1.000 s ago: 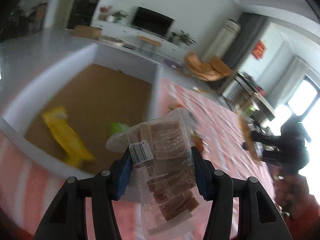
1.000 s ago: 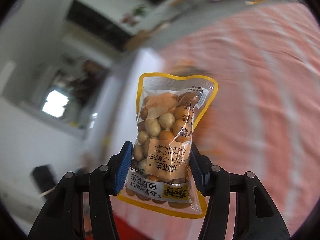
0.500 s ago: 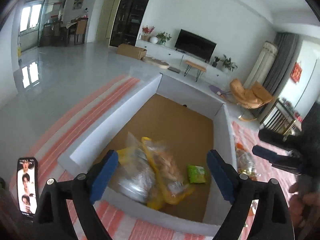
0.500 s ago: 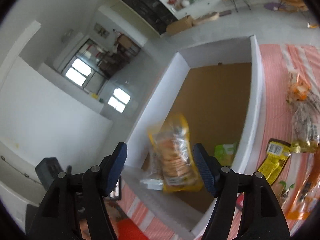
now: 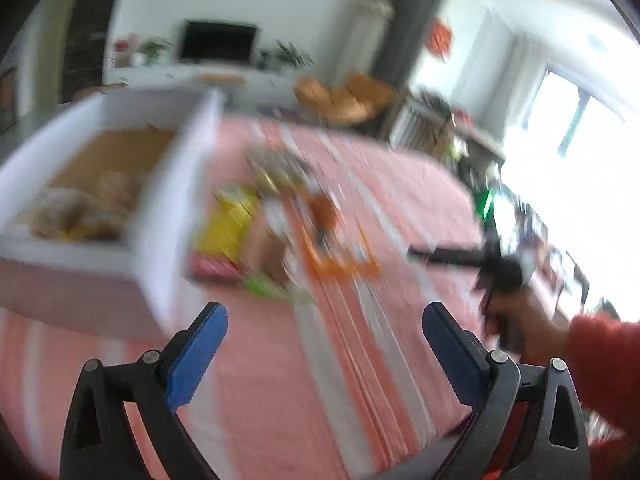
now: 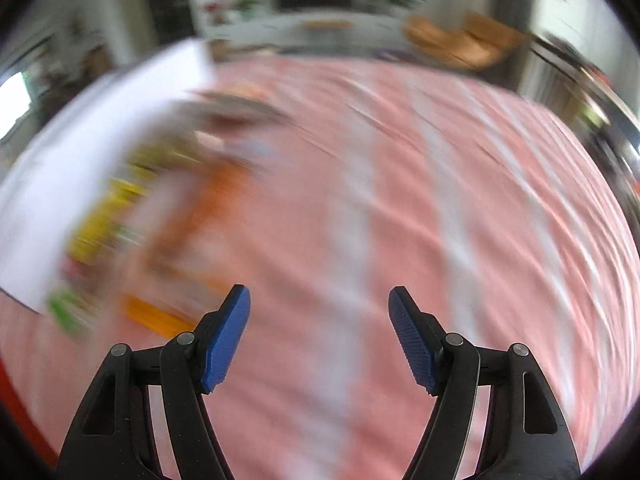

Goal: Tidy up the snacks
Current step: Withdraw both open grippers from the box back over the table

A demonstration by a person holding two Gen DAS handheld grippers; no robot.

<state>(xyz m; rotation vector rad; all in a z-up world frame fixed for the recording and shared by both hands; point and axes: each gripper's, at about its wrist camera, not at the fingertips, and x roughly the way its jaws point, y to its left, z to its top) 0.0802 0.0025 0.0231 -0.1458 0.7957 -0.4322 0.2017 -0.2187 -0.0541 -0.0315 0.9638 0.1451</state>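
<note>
Both views are motion-blurred. My left gripper [image 5: 325,344] is open and empty above the pink striped cloth [image 5: 360,360]. The white box [image 5: 176,200] with a brown floor stands at the left; blurred snack bags [image 5: 76,210] lie inside it. A heap of loose snacks [image 5: 280,232], yellow, orange and green, lies on the cloth just right of the box. My right gripper [image 6: 319,332] is open and empty over the cloth [image 6: 400,200]; the snack heap [image 6: 152,208] and the box wall [image 6: 80,152] are to its left. It also shows in the left wrist view [image 5: 452,258], at the right.
A hand in a red sleeve [image 5: 600,352] holds the right gripper. Behind the table are a TV unit [image 5: 218,46], an orange chair [image 5: 344,96] and a bright window [image 5: 580,140].
Both grippers let go of their snack bags into the box, opened, and have swung right, away from the box toward the snack heap on the cloth.
</note>
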